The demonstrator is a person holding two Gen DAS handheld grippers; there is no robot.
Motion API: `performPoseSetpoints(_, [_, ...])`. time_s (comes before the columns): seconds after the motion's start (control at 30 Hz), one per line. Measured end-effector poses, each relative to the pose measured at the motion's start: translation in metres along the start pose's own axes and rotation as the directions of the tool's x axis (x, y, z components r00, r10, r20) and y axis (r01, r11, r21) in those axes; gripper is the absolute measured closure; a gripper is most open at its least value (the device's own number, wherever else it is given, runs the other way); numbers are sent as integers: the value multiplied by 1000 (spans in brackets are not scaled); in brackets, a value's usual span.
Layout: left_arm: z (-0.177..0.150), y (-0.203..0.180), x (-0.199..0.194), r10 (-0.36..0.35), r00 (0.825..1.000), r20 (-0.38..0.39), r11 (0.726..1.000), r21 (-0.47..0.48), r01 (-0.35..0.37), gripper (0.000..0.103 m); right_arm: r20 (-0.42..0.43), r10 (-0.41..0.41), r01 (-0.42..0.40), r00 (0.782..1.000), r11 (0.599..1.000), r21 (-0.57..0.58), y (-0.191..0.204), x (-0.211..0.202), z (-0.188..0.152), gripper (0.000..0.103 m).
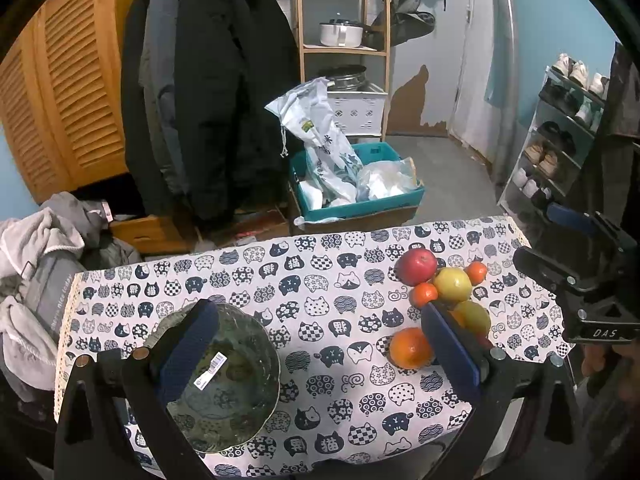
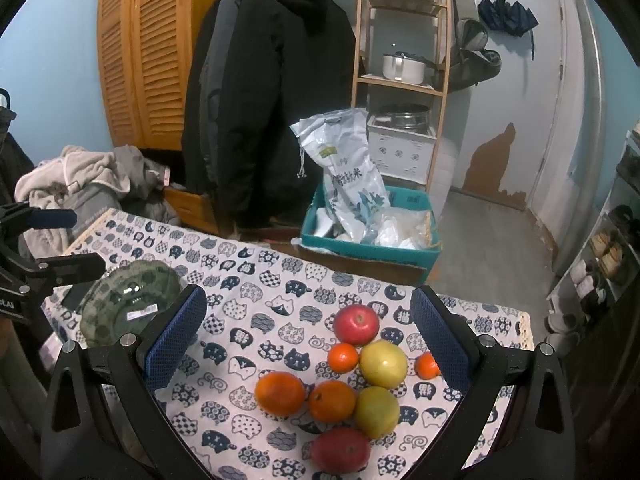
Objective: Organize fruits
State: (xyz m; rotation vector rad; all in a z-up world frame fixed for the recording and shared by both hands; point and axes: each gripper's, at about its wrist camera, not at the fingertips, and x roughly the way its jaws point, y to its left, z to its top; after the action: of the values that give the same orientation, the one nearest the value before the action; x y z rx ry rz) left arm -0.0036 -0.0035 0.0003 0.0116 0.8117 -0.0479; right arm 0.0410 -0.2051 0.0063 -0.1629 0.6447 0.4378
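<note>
While both of my tools hang above the counter (image 2: 248,280) with jaws spread and nothing gripped, the fruit lies ahead of my right tool (image 2: 308,328) and to the right of my left tool (image 1: 320,344). My right tool is the nearer one: the fruit pile (image 2: 352,384) sits between its fingers, the large orange (image 2: 280,394) toward the left finger. My left tool hovers over the green glass bowl (image 1: 224,376), which rests at the counter's left side, well apart from the pile. I judge that the coming move turns on carrying fruit leftward from the pile to the bowl.
</note>
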Motion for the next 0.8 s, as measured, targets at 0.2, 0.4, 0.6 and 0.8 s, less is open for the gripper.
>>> performPoseSetpoints(0.2, [0,-1,0,-1,1000,-2,1000,1,1,1,-3,-1,1,1000,1000,-1,1,0,-2,3])
performPoseSetpoints(0.4, [-1,-2,0,-2,1000,-2,1000,-2,2,1,-4,-1,1,1000,1000,-2,6,3,-13,3])
performPoseSetpoints(0.6, [0,-2,0,-1,1000,-3,1000,-1,1,1,-7,1,-1,1000,1000,-3,6,3,-12,3])
performPoseSetpoints(0.8, [0,-2,0,-1,1000,-2,1000,0,1,1,-10,1,-1,1000,1000,-2,6,3,-9,3])
